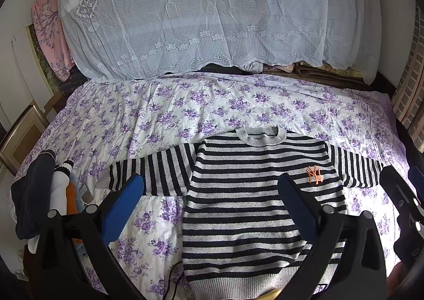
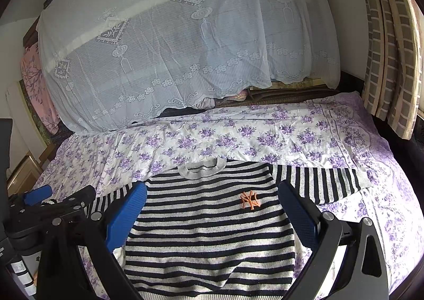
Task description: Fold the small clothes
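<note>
Striped knit sweater [image 1: 254, 194] spread flat on the bed's floral sheet [image 1: 164, 112]

Ribbed grey collar and hem, fuzzy black-and-grey bands, sleeves out sideways, orange embroidered logo [image 1: 314, 174] on the chest. Both the left hand-held gripper [image 1: 210, 186] and the right hand-held gripper [image 2: 212, 194] hover above it, textured blue pads spread wide, holding nothing.

Both hand-held grippers — left [image 1: 210, 191], right [image 2: 212, 200] — agape
</note>
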{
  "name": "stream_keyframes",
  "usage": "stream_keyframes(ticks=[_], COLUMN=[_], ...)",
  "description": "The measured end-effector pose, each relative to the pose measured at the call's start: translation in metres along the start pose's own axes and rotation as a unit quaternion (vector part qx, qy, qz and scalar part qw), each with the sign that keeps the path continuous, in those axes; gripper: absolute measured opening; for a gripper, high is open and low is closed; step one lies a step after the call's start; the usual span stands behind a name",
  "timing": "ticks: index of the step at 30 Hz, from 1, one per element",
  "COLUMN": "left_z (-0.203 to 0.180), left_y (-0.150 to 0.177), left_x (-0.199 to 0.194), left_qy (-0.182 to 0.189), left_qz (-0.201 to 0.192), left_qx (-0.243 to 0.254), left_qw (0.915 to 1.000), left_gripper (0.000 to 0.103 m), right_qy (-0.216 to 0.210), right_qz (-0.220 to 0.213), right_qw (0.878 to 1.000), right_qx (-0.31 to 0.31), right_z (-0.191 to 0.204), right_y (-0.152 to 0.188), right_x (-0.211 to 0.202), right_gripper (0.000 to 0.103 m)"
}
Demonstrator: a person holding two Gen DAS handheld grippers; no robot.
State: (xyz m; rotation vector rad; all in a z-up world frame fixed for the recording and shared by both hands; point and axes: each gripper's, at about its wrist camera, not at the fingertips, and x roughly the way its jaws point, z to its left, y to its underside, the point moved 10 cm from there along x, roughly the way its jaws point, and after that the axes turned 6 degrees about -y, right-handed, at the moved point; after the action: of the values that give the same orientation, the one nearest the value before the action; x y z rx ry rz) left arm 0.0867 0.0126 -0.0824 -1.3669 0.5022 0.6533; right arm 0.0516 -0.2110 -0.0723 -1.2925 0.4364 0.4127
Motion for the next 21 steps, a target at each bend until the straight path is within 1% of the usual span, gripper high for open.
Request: stream_keyframes(ticks=[21], left_z=[0.0000], left_y=[0.0008], left_x=[0.0007], left_qy=[0.000], left_qz=[0.003], left_qx=[0.000], left_qw=[1.0000], left_gripper=[0.099], right_qy=[-0.002], right_qz=[0.005], right_qw=[1.000], right_qx=[0.002], right_z=[-0.0001], right_y=[0.0050], right_x=[0.0050], right_gripper=[0.100])
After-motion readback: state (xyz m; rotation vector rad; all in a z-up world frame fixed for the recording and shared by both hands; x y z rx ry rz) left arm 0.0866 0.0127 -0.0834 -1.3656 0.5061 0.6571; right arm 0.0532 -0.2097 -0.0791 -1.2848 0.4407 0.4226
